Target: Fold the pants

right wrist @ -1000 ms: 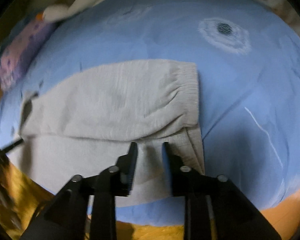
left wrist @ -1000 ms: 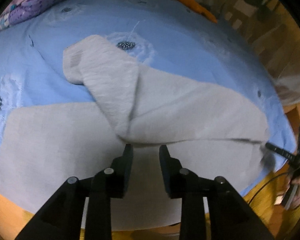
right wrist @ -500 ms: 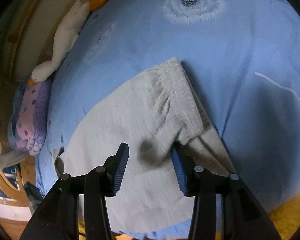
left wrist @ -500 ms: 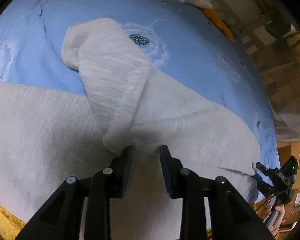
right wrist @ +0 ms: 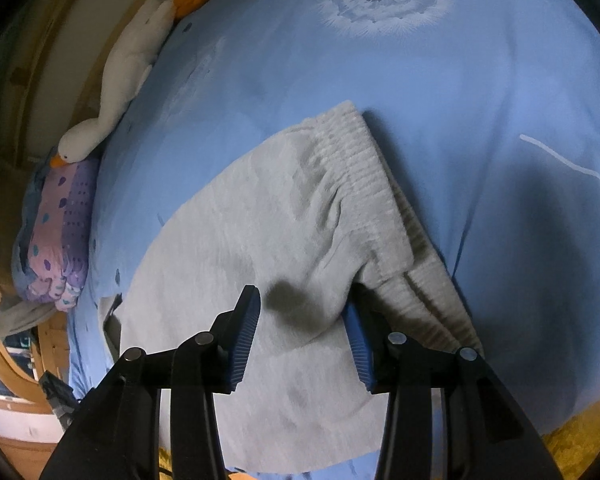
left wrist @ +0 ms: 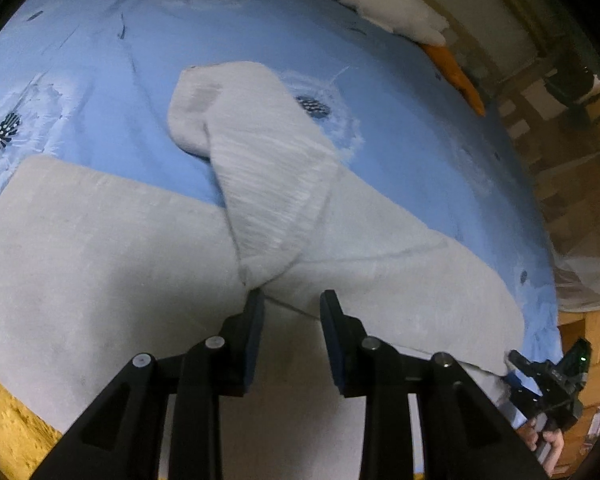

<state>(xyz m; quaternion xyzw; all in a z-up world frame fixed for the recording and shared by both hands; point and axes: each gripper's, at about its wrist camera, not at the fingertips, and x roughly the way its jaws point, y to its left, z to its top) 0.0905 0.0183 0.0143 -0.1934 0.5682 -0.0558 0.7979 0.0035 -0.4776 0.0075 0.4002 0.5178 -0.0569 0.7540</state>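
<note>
Light grey pants (left wrist: 100, 240) lie on a blue bed sheet (left wrist: 100, 60). One leg (left wrist: 256, 152) is folded back and points away across the other. My left gripper (left wrist: 291, 304) is open and empty just above the crotch fold. In the right wrist view the ribbed waistband (right wrist: 364, 184) is folded over itself. My right gripper (right wrist: 300, 312) is open, its jaws wide apart over the fabric beside the waistband, and it holds nothing. The right gripper also shows in the left wrist view (left wrist: 548, 376) at the pants' far right edge.
A white goose plush (right wrist: 128, 72) with orange feet lies along the far edge of the bed. A purple patterned pillow (right wrist: 60, 232) sits at the bed's corner. Wooden flooring (left wrist: 4, 420) shows below the bed's near edge. Furniture (left wrist: 560, 100) stands beyond the bed.
My right gripper has opened wider and moved in over the waistband fold. My left gripper has stayed open and shifted slightly over the crotch fold. The pants lie much as before.
</note>
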